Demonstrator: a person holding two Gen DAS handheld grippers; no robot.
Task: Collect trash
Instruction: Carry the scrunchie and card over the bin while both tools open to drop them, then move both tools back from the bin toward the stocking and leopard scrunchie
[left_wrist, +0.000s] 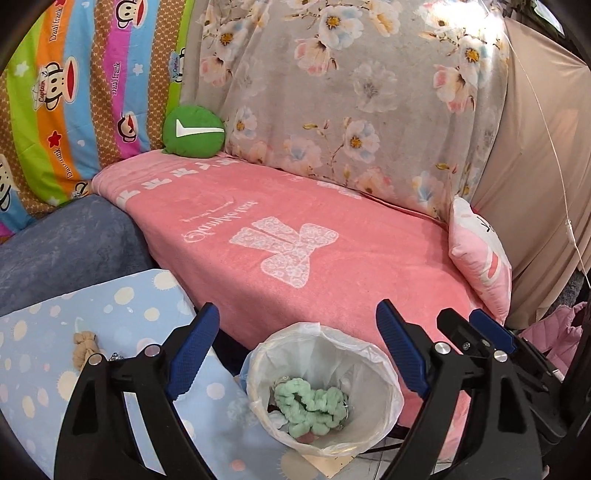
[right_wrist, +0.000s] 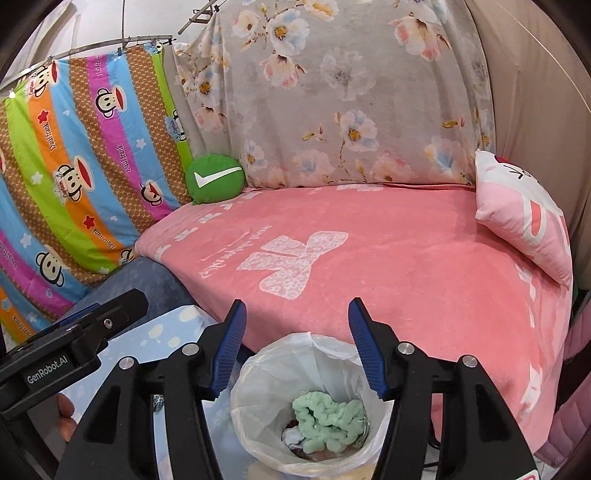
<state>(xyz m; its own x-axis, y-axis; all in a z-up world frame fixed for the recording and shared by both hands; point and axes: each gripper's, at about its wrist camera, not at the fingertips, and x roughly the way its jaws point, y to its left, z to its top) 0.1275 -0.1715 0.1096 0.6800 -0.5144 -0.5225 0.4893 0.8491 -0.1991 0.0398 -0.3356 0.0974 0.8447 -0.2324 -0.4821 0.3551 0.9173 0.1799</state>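
While both grippers are hovering above the lined trash bin (left_wrist: 325, 387), the left gripper (left_wrist: 295, 350) is standing with its blue pads spread wide and nothing between them — the right gripper (right_wrist: 295, 347) is likewise gaping, less broadly, and empty. A mint-green fuzzy bundle (left_wrist: 314, 406) is lying at the bottom of the bin's white plastic liner, on top of smaller scraps. The bin is sitting just in front of the pink blanket (left_wrist: 314, 240), beside a blue spotted cushion (left_wrist: 55, 350) where a small beige knotted scrap (left_wrist: 84, 349) is resting — apart from the bin.
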